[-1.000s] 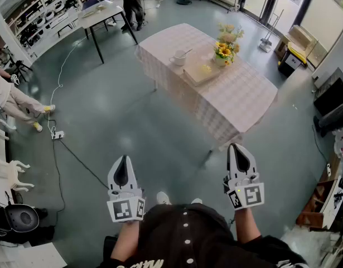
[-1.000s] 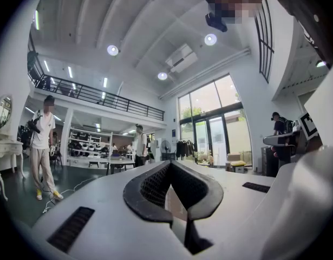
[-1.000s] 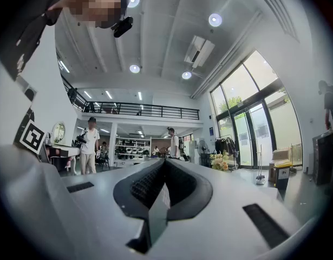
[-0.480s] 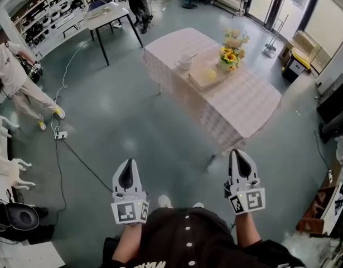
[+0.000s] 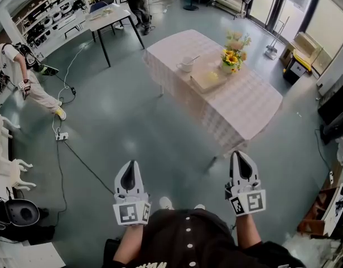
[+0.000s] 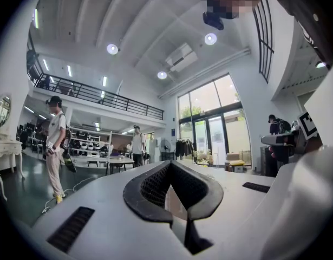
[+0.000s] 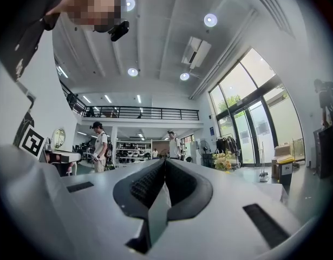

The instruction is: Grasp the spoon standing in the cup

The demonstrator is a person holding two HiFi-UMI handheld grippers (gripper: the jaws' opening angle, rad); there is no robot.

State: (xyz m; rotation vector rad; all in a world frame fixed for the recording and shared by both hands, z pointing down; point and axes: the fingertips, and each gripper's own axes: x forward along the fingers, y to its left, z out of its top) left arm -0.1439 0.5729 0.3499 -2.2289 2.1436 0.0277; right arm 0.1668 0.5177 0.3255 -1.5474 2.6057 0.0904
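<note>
A white cup [image 5: 186, 66] stands on the checked-cloth table [image 5: 244, 102] far ahead, with a spoon [image 5: 193, 58] leaning out of it to the right. My left gripper [image 5: 129, 163] and right gripper [image 5: 238, 153] are held low, close to my body, well short of the table. Both are shut with nothing between the jaws. In the left gripper view the fingertips [image 6: 170, 163] meet against the room. The right gripper view shows the same closed tips [image 7: 165, 160], with the yellow flowers [image 7: 223, 158] small in the distance.
A vase of yellow flowers [image 5: 232, 57] and a wooden board [image 5: 207, 77] share the table with the cup. A person [image 5: 20, 77] stands at the left. A cable [image 5: 76, 155] and power strip [image 5: 61, 135] lie on the floor. A dark-legged table [image 5: 107, 15] stands behind.
The view has shifted a little toward the table. The person at the left has moved up along the left edge. Both grippers stay shut and low.
</note>
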